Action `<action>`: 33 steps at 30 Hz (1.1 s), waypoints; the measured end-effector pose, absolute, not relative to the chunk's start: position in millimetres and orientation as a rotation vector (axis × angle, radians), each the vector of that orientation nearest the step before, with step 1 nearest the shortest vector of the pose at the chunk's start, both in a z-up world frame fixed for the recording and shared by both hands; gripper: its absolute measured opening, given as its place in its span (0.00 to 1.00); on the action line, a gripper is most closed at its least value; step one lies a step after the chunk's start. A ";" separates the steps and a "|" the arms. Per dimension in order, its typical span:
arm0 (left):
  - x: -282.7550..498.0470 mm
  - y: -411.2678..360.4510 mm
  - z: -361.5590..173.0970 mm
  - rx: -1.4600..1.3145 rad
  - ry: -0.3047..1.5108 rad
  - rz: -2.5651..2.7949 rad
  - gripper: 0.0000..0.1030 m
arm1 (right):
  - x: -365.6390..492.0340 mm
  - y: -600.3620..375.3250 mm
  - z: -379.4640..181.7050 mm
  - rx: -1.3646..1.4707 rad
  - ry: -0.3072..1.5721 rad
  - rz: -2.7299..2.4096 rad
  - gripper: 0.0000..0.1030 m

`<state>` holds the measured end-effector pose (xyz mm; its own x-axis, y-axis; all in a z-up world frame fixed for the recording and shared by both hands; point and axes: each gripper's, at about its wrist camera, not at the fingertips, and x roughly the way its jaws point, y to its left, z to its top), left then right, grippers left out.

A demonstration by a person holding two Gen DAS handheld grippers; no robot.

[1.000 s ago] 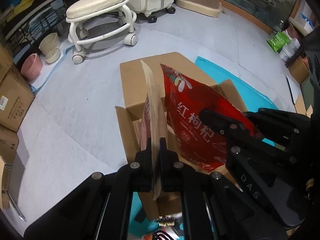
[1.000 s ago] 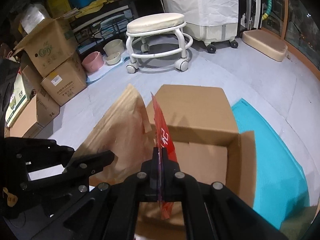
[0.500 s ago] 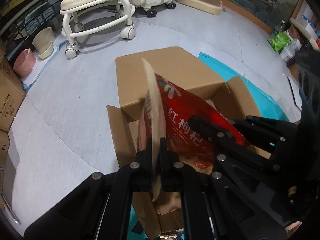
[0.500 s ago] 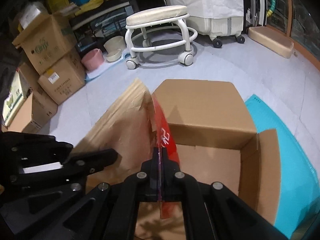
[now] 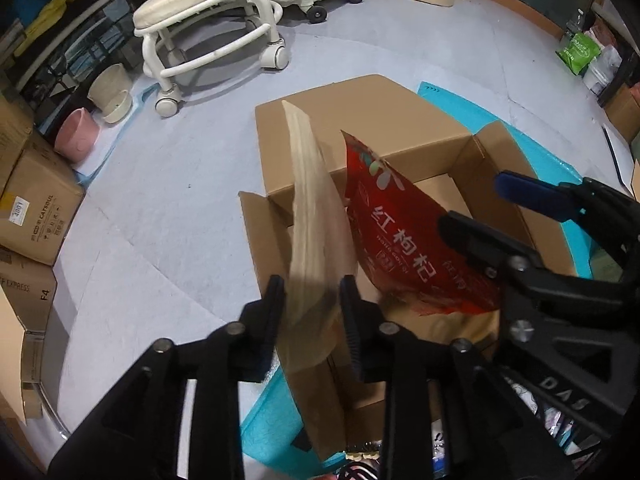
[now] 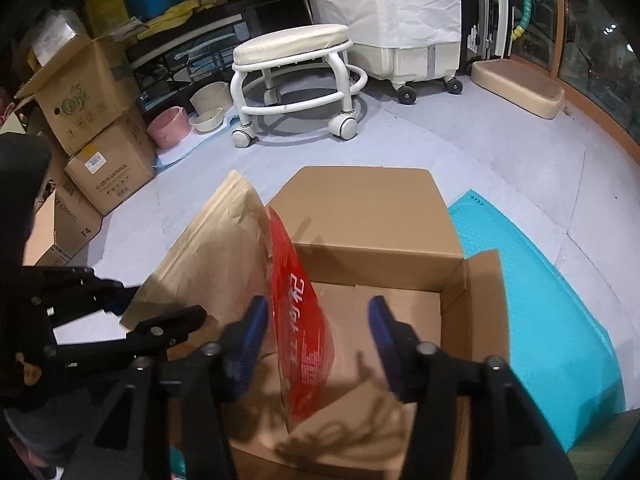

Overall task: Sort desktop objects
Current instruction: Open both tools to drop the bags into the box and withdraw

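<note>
Grippers, left and right, gaped wide, dropping tan paper pouch and red foil packet into open cardboard box below.

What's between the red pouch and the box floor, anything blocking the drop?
Nothing visible. The red pouch hangs between the open fingers of the right tool, over the cardboard box; the floor below it shows bare cardboard. The kraft bag stands beside it.
</note>
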<state>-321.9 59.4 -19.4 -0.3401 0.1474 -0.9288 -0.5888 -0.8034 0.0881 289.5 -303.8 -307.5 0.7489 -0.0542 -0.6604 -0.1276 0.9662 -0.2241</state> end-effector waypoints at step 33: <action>-164.7 6.9 67.0 -1.260 0.592 2.089 0.47 | 96.4 -306.9 -276.5 -0.310 0.642 -0.072 0.60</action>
<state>-164.7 6.9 67.0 -0.3520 0.2772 -0.8940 -0.7051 -0.7067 0.0585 96.4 -306.9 -276.5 0.7999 -0.1612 -0.5781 -0.0293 0.9516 -0.3060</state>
